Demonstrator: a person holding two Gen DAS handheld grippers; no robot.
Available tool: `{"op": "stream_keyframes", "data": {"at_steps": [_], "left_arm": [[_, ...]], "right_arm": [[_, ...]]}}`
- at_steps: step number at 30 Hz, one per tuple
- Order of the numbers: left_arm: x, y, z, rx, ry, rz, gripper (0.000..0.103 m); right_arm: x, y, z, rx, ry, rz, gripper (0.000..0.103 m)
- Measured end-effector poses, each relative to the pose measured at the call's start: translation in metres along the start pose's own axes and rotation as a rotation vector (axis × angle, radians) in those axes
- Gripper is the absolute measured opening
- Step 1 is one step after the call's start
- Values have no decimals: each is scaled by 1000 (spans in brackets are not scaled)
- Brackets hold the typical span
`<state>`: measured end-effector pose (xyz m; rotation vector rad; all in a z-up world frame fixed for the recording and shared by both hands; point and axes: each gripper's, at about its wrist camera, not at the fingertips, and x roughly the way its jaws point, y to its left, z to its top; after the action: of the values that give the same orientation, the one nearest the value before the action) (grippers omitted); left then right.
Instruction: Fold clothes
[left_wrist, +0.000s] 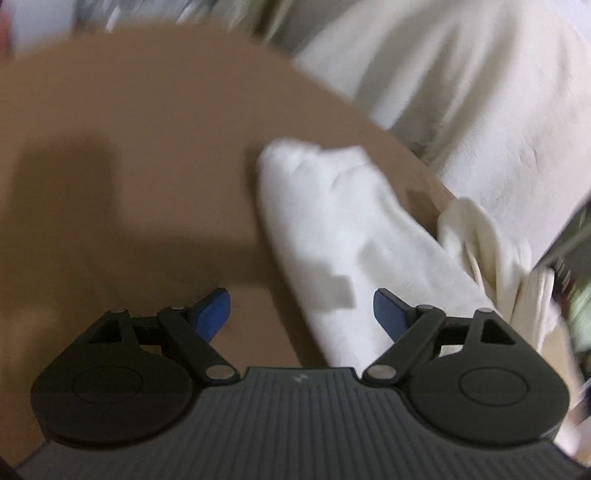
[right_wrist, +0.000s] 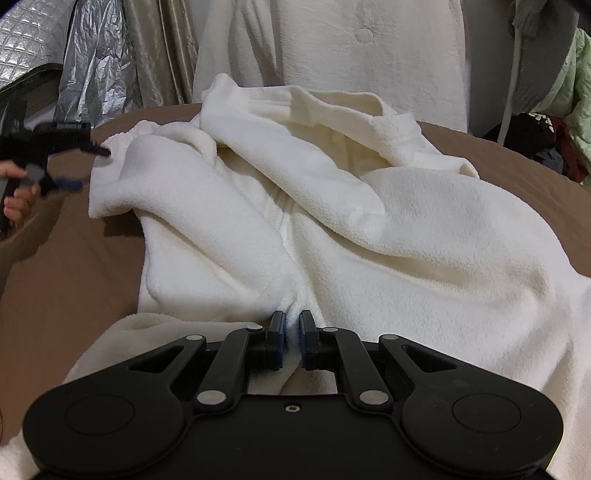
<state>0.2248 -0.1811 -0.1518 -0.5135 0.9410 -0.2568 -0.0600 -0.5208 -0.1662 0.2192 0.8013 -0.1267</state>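
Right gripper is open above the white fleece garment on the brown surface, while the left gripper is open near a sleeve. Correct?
Not quite. The right gripper is shut on the white fleece garment, with a fold of fabric pinched between its fingers, as the right wrist view shows. The rest holds: the garment lies on the brown surface, and the left gripper is open near a sleeve.

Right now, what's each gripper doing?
Left gripper: open, holding nothing, above the white sleeve.
Right gripper: shut on the white fleece garment.
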Motion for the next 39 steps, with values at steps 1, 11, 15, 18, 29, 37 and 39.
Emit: {"op": "stream_keyframes", "data": {"at_steps": [1, 11, 15, 18, 29, 37, 39], "left_arm": [[2, 4, -1, -50, -17, -13, 88], [16, -20, 0, 47, 40, -39, 5], [-44, -14, 14, 141, -81, 51, 5], [-106, 2, 39, 215, -208, 161, 5], [-262, 109, 30, 74, -533, 391, 5], [-218, 154, 14, 32, -455, 440, 5], [-217, 155, 17, 49, -470, 445, 5]], "right_arm": [[-1, -2, 0, 23, -2, 10, 12], [-4, -33, -8, 342, -5, 242, 53], [-1, -35, -11, 430, 4, 378, 56], [-6, -25, -11, 418, -9, 453, 60], [-59, 70, -46, 107, 58, 528, 61], [-103, 196, -127, -480, -93, 178, 86], [-89, 213, -136, -526, -94, 75, 87]]}}
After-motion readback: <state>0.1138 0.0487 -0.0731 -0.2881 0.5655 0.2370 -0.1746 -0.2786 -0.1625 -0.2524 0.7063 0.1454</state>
